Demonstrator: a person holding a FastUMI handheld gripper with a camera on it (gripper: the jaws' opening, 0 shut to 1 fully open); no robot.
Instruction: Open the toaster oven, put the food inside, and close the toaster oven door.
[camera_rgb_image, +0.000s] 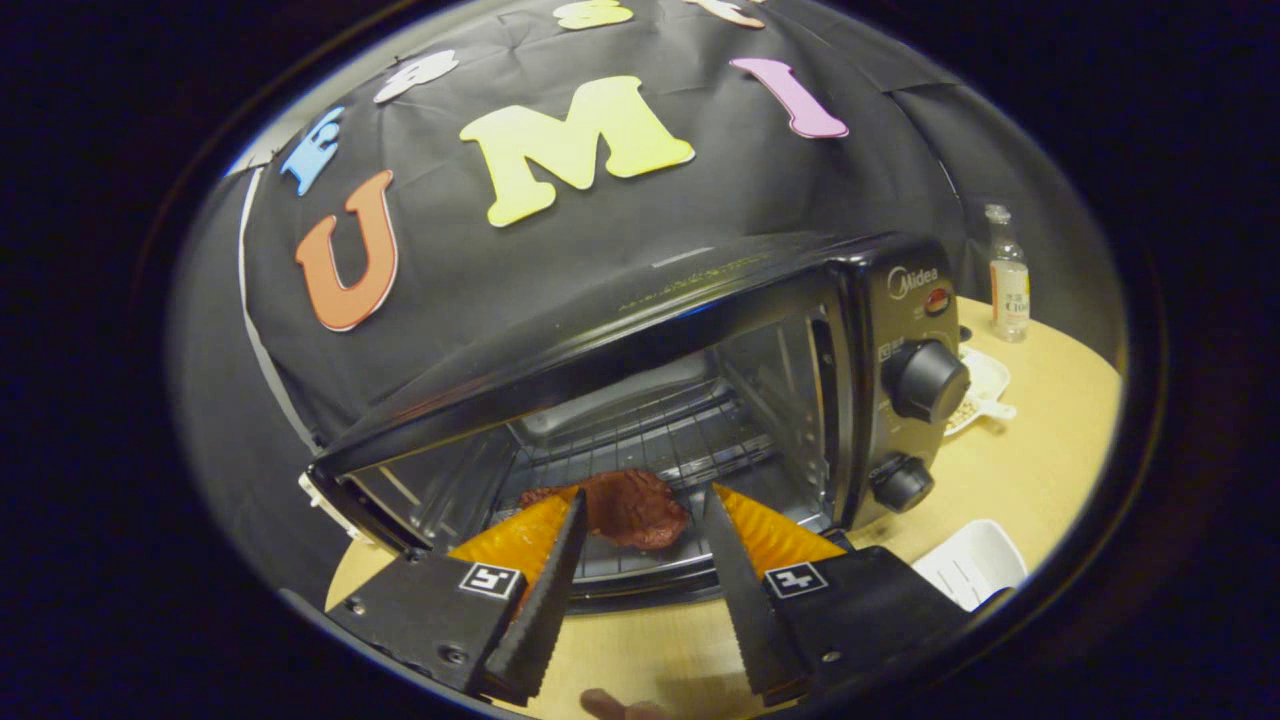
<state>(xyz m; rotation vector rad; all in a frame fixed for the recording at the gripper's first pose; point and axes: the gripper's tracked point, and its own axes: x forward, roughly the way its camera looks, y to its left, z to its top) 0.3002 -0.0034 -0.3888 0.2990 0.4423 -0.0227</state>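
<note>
Brown meat (632, 508), one piece, lay on the toaster oven (640, 400) rack. Your gripper (640, 505) stood open, fingers flanking it; two knobs (925, 380) showed.

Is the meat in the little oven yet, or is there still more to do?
Nearly done. The toaster oven is open, and the piece of meat lies on the wire rack inside it. The gripper is open, its fingers either side of the meat with gaps between, so it has apparently let go. Left to do: pull the gripper back and close the oven door.
</note>
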